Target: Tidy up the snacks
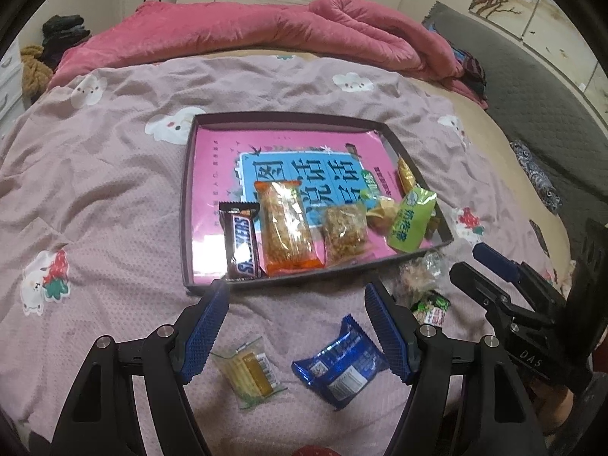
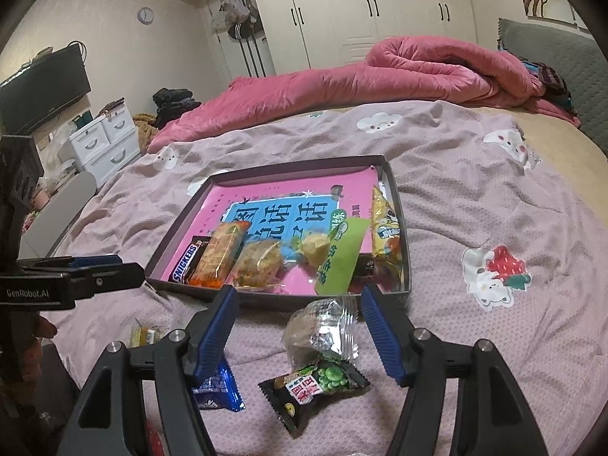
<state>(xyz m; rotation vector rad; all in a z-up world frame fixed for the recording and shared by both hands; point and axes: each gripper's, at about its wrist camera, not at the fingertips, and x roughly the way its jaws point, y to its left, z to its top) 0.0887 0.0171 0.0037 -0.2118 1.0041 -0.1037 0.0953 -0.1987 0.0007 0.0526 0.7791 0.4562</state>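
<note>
A dark shallow tray (image 1: 319,276) (image 2: 273,300) with a pink and blue lining lies on the bed. It holds a Snickers bar (image 1: 241,245) (image 2: 185,263), an orange packet (image 1: 287,228) (image 2: 220,252), a clear cake packet (image 1: 345,233), a green packet (image 1: 412,218) (image 2: 342,254) and a yellow packet (image 2: 385,233). On the bedspread in front lie a yellow wafer packet (image 1: 249,374), a blue packet (image 1: 342,364) (image 2: 218,383), a clear wrapped snack (image 2: 323,328) and a black-green pea packet (image 2: 313,387) (image 1: 431,306). My left gripper (image 1: 296,304) is open above the wafer and blue packets. My right gripper (image 2: 300,307) is open above the clear snack.
A rolled pink duvet (image 1: 266,26) (image 2: 380,72) lies at the far side of the bed. A grey headboard (image 1: 532,87) is on the right. White drawers (image 2: 102,144) and a TV (image 2: 41,87) stand at the left, wardrobes (image 2: 361,11) behind.
</note>
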